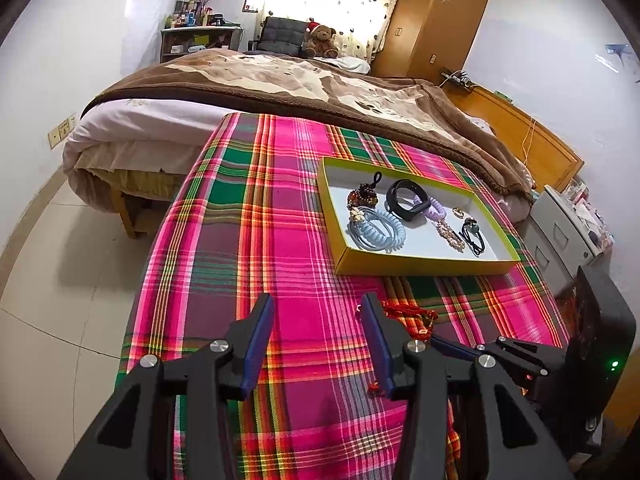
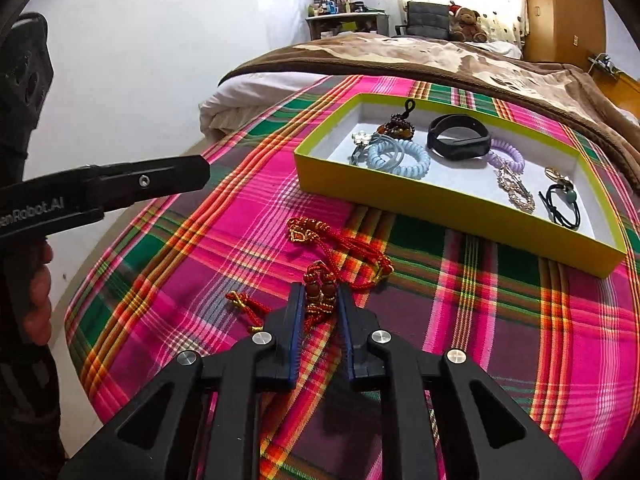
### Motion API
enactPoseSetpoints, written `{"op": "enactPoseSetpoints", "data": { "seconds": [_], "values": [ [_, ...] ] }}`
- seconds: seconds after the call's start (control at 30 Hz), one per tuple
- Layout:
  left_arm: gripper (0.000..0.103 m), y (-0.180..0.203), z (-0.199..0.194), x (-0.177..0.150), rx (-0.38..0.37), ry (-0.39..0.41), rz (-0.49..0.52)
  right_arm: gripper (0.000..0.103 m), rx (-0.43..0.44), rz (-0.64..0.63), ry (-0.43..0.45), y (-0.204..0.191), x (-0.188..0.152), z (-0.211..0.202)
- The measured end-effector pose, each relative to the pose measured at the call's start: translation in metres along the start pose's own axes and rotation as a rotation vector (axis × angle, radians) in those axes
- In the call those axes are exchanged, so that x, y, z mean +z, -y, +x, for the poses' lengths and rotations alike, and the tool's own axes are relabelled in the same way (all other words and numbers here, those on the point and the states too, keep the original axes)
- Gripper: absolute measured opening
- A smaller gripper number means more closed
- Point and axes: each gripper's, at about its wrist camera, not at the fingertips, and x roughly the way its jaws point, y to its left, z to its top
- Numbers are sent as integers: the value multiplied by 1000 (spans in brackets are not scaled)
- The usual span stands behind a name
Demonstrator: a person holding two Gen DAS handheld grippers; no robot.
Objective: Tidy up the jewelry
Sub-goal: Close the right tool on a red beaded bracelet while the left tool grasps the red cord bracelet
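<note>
- Right gripper (image 2: 320, 296): fingers drawn in on the beaded middle of the red cord bracelet (image 2: 320, 286), which sits between the blue pads; whether it is lifted off the cloth cannot be told.
- Red cord bracelet: lies on the plaid tablecloth (image 2: 500, 320), near the front wall of the tray and outside it; its braided loops trail ahead and left of the fingers, a knotted tail (image 2: 244, 304) to the left.
- Left gripper (image 1: 316, 308): fingers spread wide, nothing between them, hovering over the cloth to the left of the bracelet (image 1: 408, 314).
- Tray (image 2: 440, 200): shallow, yellow-green walls, white floor, resting on the cloth.
- Tray contents: pale blue coil hair tie (image 2: 400, 158), black wristband (image 2: 458, 136), lilac coil tie (image 2: 506, 154), brown beaded piece (image 2: 394, 128), flower ornament (image 2: 362, 138), rhinestone clip (image 2: 516, 192), black elastic with green bead (image 2: 562, 204), small gold item (image 2: 556, 174).
- Background: bed with brown blanket (image 1: 280, 80), teddy bear (image 1: 320, 40), wooden wardrobe (image 1: 436, 20).
</note>
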Motion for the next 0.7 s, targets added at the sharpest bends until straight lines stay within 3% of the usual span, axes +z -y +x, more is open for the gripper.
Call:
{"op": "enactPoseSetpoints", "data": {
  "seconds": [0.4, 0.57, 0.7],
  "values": [
    [47, 30, 23, -3, -66, -55, 73, 16, -3, 107, 89, 41, 1, -44],
    [48, 38, 37, -3, -71, -81, 87, 16, -24, 132, 109, 53, -1, -53],
    [49, 43, 47, -5, -34, -94, 96, 16, -35, 147, 116, 60, -3, -56]
  ]
}}
